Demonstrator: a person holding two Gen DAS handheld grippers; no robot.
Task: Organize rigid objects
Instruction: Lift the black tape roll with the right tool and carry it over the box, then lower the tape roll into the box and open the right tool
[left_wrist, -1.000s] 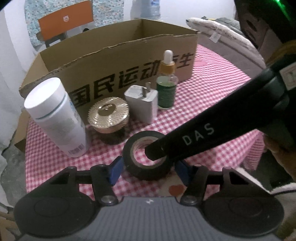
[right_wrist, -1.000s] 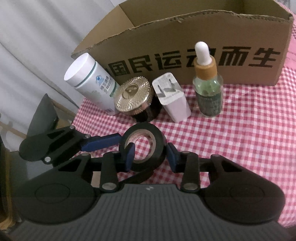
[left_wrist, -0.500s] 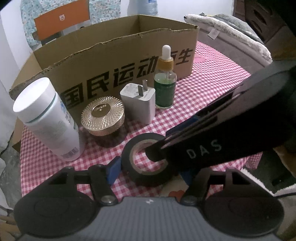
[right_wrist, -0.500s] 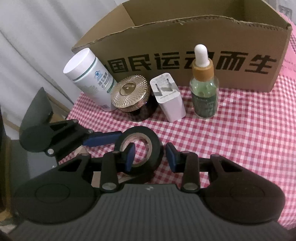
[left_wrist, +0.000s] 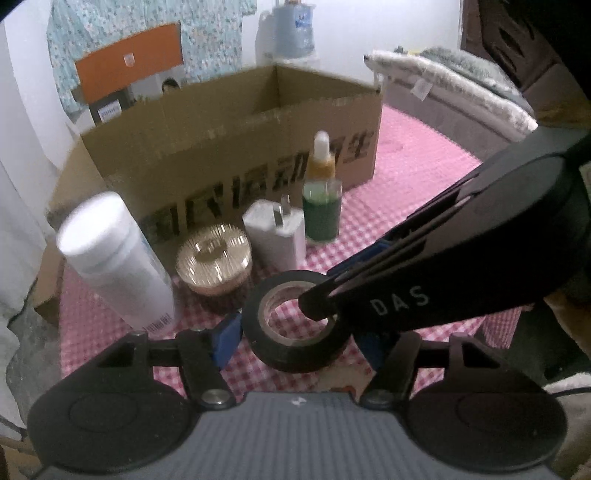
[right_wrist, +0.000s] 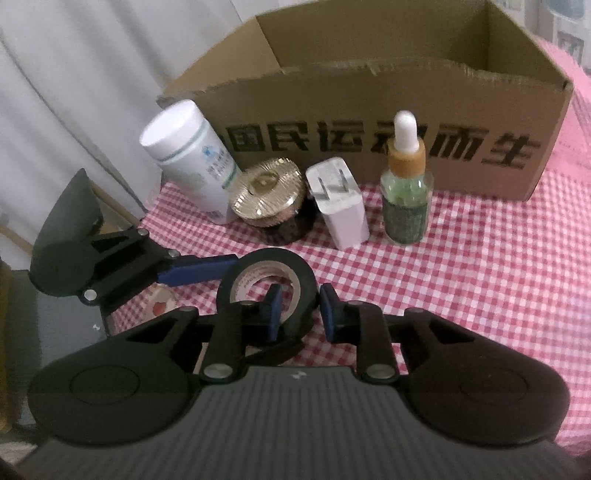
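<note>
Tape roll (right_wrist: 266, 282) between closing right gripper (right_wrist: 298, 308) jaws

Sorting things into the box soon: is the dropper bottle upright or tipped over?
Upright: the dropper bottle stands on its base on the checked cloth, white dropper tip pointing up, in front of the cardboard box.

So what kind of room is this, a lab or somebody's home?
Most likely a home. A red-and-white checked tablecloth covers the table, a fluffy grey blanket lies on a bed or sofa behind, and a blue water-cooler bottle stands by the wall.
</note>
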